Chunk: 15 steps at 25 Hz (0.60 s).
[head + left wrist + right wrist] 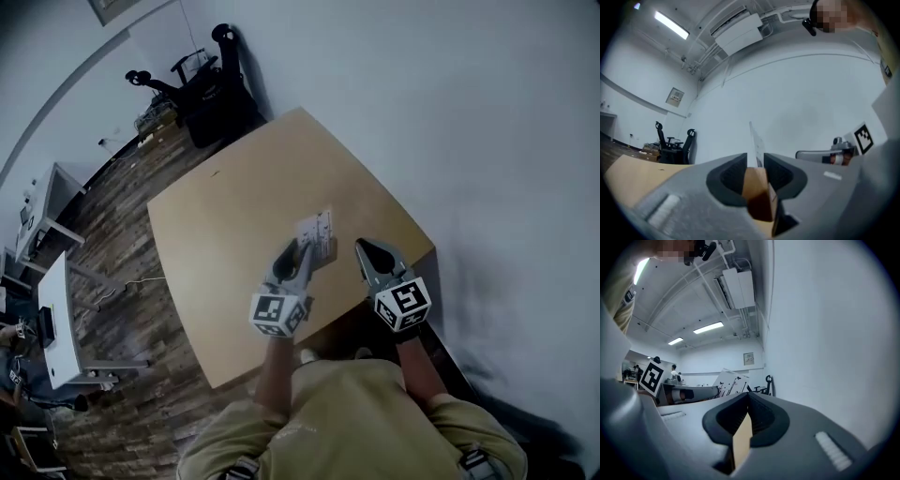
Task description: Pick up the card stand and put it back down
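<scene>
The card stand is a small wooden block (757, 187) with a white printed card (756, 143) standing upright in it. My left gripper (756, 161) is shut on the block, the card rising just past the tips. In the head view the card (316, 228) sits over the near right part of the tan table (225, 234), at the tips of the left gripper (300, 248). Whether the block touches the table I cannot tell. My right gripper (364, 247) is beside it to the right, apart from the stand. Its jaws (748, 397) meet at the tips with nothing between them.
A white wall runs along the table's right and far side. Black office chairs (211, 89) stand past the far corner. White desks (56, 319) are on the wood floor at the left. The table's near edge is right at my body.
</scene>
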Each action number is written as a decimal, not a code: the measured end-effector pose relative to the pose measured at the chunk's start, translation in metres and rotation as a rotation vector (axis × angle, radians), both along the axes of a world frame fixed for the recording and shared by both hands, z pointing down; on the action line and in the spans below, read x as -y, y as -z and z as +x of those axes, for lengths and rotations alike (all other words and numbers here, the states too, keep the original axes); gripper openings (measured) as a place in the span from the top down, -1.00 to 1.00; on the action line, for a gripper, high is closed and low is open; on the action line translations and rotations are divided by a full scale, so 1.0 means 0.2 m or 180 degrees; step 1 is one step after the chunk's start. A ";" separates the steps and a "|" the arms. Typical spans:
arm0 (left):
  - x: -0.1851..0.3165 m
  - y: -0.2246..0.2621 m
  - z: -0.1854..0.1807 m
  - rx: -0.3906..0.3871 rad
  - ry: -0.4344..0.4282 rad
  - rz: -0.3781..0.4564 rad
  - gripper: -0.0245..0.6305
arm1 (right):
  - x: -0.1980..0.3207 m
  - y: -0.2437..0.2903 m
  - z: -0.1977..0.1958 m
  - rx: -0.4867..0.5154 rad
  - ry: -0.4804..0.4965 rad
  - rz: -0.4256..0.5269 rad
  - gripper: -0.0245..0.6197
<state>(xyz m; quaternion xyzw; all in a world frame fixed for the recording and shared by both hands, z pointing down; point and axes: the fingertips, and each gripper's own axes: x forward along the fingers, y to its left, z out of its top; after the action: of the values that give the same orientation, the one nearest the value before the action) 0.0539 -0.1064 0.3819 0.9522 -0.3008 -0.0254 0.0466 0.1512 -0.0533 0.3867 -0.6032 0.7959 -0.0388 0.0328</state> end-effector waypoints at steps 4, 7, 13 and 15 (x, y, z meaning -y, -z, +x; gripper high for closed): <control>-0.11 -0.11 0.37 0.0122 -0.0252 -0.0042 0.60 | -0.16 -0.10 0.38 0.0074 -0.0336 -0.0061 0.91; -0.18 -0.18 0.56 0.0224 -0.0428 -0.0121 0.60 | -0.25 -0.17 0.56 0.0175 -0.0557 -0.0118 0.91; -0.13 -0.47 0.77 0.0436 -0.0820 -0.0303 0.60 | -0.24 -0.43 0.70 0.0326 -0.0876 -0.0301 0.91; -0.12 -0.52 0.91 0.0473 -0.0942 -0.0357 0.60 | -0.25 -0.48 0.80 0.0338 -0.0983 -0.0399 0.91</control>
<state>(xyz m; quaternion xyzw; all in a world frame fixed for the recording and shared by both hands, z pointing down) 0.2365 -0.0828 0.4860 0.9812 -0.1610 0.0691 0.0806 0.3118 -0.0023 0.4817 -0.7163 0.6870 -0.1147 0.0426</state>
